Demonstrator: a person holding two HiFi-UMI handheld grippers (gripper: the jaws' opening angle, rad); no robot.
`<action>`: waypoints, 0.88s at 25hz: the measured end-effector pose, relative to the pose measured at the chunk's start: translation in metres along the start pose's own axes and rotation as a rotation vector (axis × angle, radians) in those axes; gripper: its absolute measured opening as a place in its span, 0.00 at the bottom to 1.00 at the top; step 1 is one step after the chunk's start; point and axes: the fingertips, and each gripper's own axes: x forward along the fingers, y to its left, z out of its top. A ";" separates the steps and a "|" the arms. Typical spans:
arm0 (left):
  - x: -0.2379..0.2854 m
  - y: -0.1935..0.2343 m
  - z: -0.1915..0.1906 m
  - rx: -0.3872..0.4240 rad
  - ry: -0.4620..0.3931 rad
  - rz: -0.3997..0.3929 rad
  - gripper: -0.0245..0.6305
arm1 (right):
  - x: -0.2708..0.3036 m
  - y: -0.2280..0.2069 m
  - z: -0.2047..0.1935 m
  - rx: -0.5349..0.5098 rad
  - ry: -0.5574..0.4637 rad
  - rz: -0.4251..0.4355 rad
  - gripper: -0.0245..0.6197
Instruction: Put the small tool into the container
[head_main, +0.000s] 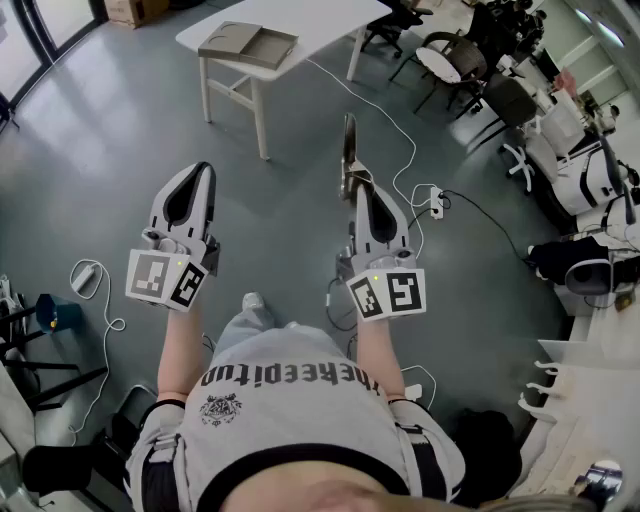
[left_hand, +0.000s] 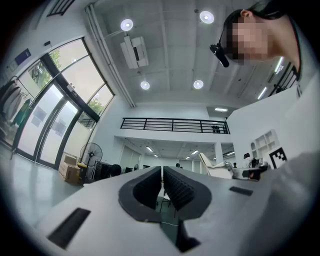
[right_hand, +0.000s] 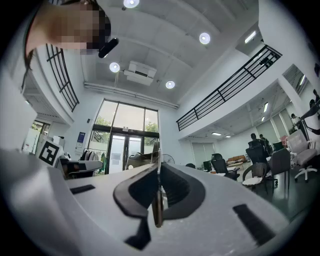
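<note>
Clamping the small tool (head_main: 349, 150) in my right gripper (head_main: 366, 192); left gripper (head_main: 202, 170) closed, empty; both short of the desk (head_main: 330, 20).

A white table (head_main: 330, 18) on the grey floor (head_main: 100, 150) carries one shallow tan container (head_main: 248, 44).

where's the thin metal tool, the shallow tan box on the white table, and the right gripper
thin metal tool (head_main: 349, 150), head view, middle of the length sticking out past the jaws
shallow tan box (head_main: 266, 46), head view, its bare inner floor
right gripper (right_hand: 159, 166), right gripper view, between its fingertips, shut on the tool
</note>
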 end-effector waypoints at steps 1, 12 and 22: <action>0.000 0.000 0.001 0.000 -0.001 0.002 0.06 | 0.000 0.000 0.000 0.000 0.001 0.002 0.04; 0.003 0.007 -0.001 -0.007 0.002 0.011 0.06 | 0.009 0.000 -0.002 0.006 -0.006 0.002 0.04; 0.018 0.036 0.001 -0.006 -0.008 -0.004 0.06 | 0.039 0.010 -0.006 -0.011 -0.024 0.000 0.04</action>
